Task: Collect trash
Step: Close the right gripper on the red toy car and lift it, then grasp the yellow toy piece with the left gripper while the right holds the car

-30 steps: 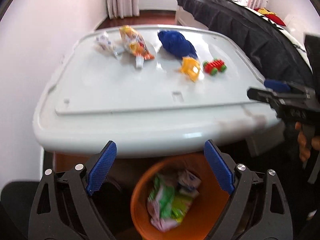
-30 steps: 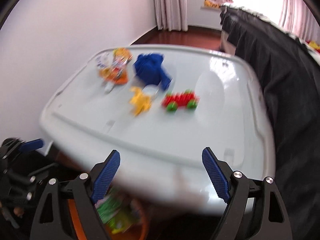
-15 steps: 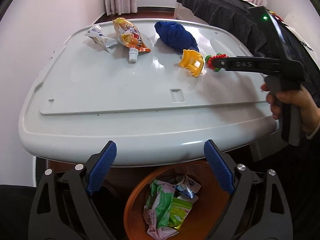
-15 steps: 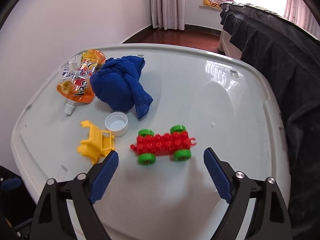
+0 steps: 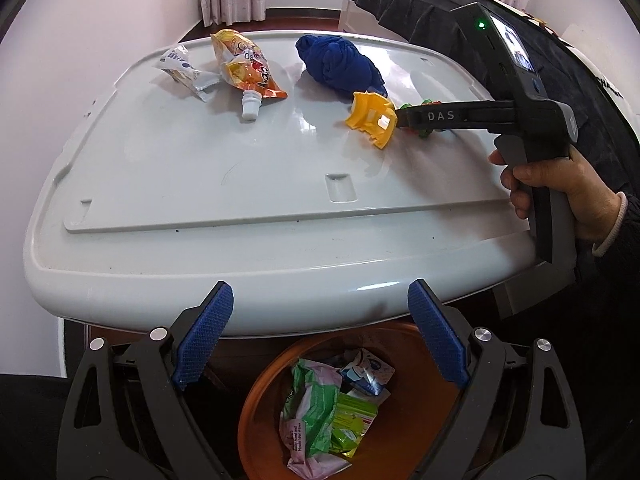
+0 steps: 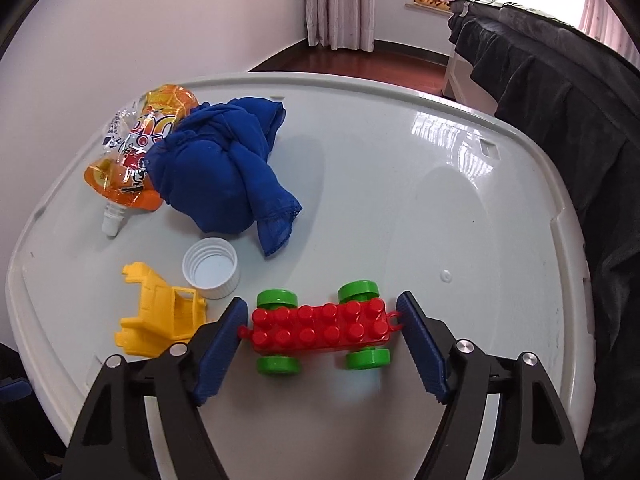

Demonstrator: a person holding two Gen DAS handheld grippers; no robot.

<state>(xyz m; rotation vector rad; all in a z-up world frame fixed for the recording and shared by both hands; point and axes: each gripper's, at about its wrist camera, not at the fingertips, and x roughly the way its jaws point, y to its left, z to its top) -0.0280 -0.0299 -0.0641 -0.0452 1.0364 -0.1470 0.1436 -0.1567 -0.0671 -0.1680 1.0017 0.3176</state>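
Observation:
My right gripper (image 6: 322,338) is open, its blue pads on either side of a red brick toy car with green wheels (image 6: 322,326) on the white table (image 6: 460,216); the jaws stand close to the car's ends. In the left wrist view the right gripper (image 5: 404,114) reaches over the table beside a yellow toy piece (image 5: 372,120). An orange drink pouch (image 5: 246,68), a clear wrapper (image 5: 182,70) and a white cap (image 6: 211,268) lie on the table. My left gripper (image 5: 320,344) is open and empty above an orange bin (image 5: 256,408) holding wrappers.
A crumpled blue cloth (image 6: 224,178) lies mid-table behind the cap. A bed with a black cover (image 6: 560,92) runs along the right side. A pale wall (image 5: 80,40) is on the left. The bin stands under the table's near edge.
My right gripper has moved forward over the table and its jaws now flank the red toy car. My left gripper has stayed above the bin.

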